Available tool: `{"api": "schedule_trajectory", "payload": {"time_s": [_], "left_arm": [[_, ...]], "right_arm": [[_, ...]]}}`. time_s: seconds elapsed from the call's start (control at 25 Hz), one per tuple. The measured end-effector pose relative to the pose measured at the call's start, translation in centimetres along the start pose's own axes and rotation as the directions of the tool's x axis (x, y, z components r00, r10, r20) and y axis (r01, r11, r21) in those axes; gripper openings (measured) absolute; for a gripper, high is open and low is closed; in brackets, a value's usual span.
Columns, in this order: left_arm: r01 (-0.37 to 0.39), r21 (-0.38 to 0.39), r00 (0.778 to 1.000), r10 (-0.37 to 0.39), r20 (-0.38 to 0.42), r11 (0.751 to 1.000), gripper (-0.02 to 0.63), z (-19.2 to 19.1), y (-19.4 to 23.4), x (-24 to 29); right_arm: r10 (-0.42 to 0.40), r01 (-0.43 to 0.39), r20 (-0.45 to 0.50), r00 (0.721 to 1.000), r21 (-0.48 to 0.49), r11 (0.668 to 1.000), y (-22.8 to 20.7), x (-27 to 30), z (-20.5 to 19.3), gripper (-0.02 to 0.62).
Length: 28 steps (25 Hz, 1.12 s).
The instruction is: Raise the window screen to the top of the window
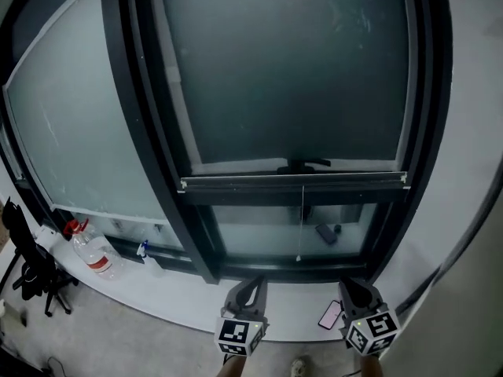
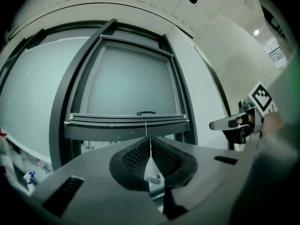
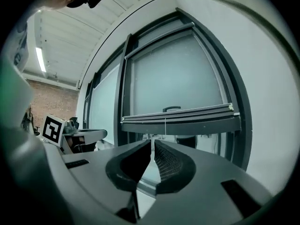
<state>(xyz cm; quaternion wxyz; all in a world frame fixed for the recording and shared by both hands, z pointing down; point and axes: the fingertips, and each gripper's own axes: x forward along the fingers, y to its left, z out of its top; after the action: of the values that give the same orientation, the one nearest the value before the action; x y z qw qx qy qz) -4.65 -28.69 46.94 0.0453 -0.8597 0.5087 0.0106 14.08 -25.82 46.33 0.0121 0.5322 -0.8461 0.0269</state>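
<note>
The dark window screen covers the upper part of the black-framed window. Its bottom rail sits a little above the sill, with a black handle on it and a thin cord hanging below. My left gripper and right gripper are both shut and empty, side by side below the rail and short of the window. In the left gripper view the rail lies ahead of my shut left gripper. In the right gripper view the rail is ahead of my shut right gripper.
On the white sill lie a pink phone near my right gripper, a clear water bottle and a small blue-topped bottle at the left. A black office chair stands at the far left. A white wall borders the window on the right.
</note>
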Motion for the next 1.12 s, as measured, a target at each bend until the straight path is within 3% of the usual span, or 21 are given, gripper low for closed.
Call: {"api": "schedule_trajectory", "payload": {"time_s": [0.24, 0.4, 0.52, 0.64, 0.72, 0.8, 0.88, 1.0, 1.12], "left_arm": [[0.01, 0.016, 1.0, -0.01, 0.019, 1.0, 0.005, 0.5, 1.1, 8.3], [-0.004, 0.071, 1.0, 0.003, 0.015, 0.997, 0.003, 1.3, 2.8, 11.5], [-0.006, 0.15, 1.0, 0.004, 0.01, 0.989, 0.003, 2.2, 4.7, 13.7], [0.03, 0.316, 0.999, -0.016, -0.046, 0.948, 0.005, 2.3, 6.4, 16.3], [0.089, 0.423, 0.993, -0.047, -0.11, 0.902, 0.007, 2.1, 7.1, 18.0], [0.157, 0.52, 0.982, -0.08, -0.169, 0.839, 0.092, 1.9, 7.7, 19.5], [0.196, 0.607, 0.973, -0.074, -0.22, 0.77, 0.132, 1.8, 8.6, 20.8], [0.253, 0.727, 0.951, -0.025, -0.31, 0.638, 0.144, 1.6, 10.3, 22.4], [0.306, 0.814, 0.923, 0.057, -0.381, 0.495, 0.143, 1.6, 11.9, 23.4]], "right_arm": [[0.013, -0.014, -0.019, 1.0, -0.061, 0.998, -5.0, 6.6, 2.0, 0.008], [-0.003, 0.001, -0.027, 1.0, -0.078, 0.997, -6.4, 9.7, 2.5, 0.006], [-0.001, -0.003, -0.033, 0.999, -0.148, 0.989, -7.2, 11.9, 3.5, 0.006], [0.019, -0.034, -0.05, 0.999, -0.302, 0.953, -8.0, 14.5, 5.4, 0.008], [0.022, -0.058, -0.082, 0.996, -0.465, 0.884, -8.6, 16.5, 6.3, 0.048], [-0.006, -0.089, -0.143, 0.99, -0.648, 0.756, -9.5, 18.4, 6.6, 0.132], [-0.051, -0.123, -0.196, 0.979, -0.778, 0.616, -10.5, 19.8, 6.9, 0.133], [-0.102, -0.183, -0.259, 0.961, -0.865, 0.467, -11.7, 21.5, 7.2, 0.132], [-0.155, -0.278, -0.35, 0.924, -0.891, 0.358, -12.8, 22.9, 6.8, 0.13]]}}
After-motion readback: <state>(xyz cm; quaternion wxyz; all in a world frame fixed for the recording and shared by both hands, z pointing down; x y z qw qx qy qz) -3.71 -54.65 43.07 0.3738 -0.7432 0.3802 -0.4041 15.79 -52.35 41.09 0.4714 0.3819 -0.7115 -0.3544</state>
